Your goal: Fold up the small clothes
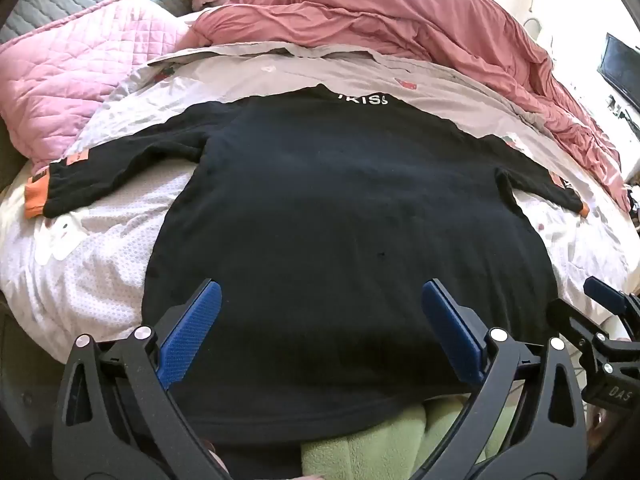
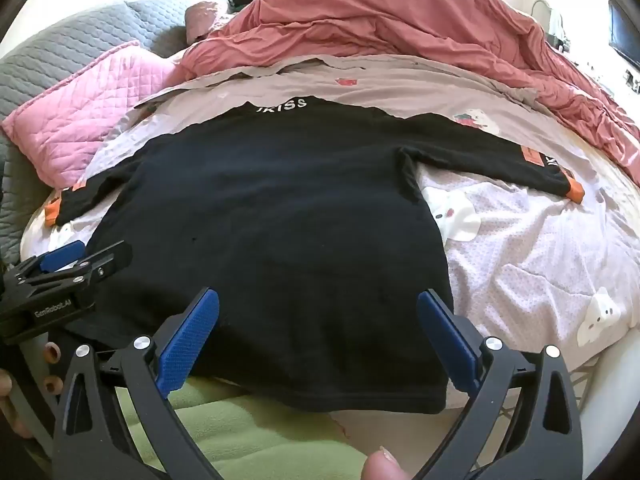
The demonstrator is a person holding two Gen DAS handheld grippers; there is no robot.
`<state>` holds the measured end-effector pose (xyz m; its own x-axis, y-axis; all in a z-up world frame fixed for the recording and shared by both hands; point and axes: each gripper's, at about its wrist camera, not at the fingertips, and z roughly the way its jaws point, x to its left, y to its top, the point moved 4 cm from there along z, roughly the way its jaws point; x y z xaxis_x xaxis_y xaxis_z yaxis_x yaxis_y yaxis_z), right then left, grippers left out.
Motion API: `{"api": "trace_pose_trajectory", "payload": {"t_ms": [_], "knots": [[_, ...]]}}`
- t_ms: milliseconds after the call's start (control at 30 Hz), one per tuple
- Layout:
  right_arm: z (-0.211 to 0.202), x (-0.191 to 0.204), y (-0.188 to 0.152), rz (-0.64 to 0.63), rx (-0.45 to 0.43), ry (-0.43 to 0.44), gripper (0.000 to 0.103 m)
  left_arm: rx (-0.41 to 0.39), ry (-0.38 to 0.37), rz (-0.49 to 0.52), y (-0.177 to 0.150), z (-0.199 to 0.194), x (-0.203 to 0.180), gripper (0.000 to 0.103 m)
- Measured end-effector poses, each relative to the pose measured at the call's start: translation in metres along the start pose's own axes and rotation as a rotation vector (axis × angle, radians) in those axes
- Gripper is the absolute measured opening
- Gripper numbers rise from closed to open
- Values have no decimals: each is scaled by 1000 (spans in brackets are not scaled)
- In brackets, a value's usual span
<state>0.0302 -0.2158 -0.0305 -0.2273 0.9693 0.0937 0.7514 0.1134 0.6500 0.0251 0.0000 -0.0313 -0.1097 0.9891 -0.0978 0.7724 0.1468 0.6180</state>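
A black long-sleeved shirt [image 1: 340, 216] with orange cuffs and white lettering at the collar lies flat on the bed, sleeves spread out to both sides. It also shows in the right wrist view [image 2: 272, 208]. My left gripper [image 1: 320, 300] is open and empty, hovering over the shirt's lower part near the hem. My right gripper [image 2: 318, 308] is open and empty over the hem's right part. The left gripper shows in the right wrist view [image 2: 80, 258] at the shirt's left edge. The right gripper shows at the far right of the left wrist view [image 1: 608, 300].
The bed has a white patterned sheet [image 2: 520, 248] and a grey sheet [image 1: 280, 76]. A red duvet [image 1: 380, 16] is bunched at the back. A pink quilted pillow [image 1: 76, 88] lies at the left. Green fabric [image 2: 240, 432] sits below the hem.
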Motion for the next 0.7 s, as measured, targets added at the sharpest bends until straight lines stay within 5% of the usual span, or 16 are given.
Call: {"api": "trace_pose_trajectory", "payload": {"t_ms": [700], "knots": [[2, 1, 1, -14, 19, -7, 99, -2, 0, 8, 1, -2, 1, 94]]}}
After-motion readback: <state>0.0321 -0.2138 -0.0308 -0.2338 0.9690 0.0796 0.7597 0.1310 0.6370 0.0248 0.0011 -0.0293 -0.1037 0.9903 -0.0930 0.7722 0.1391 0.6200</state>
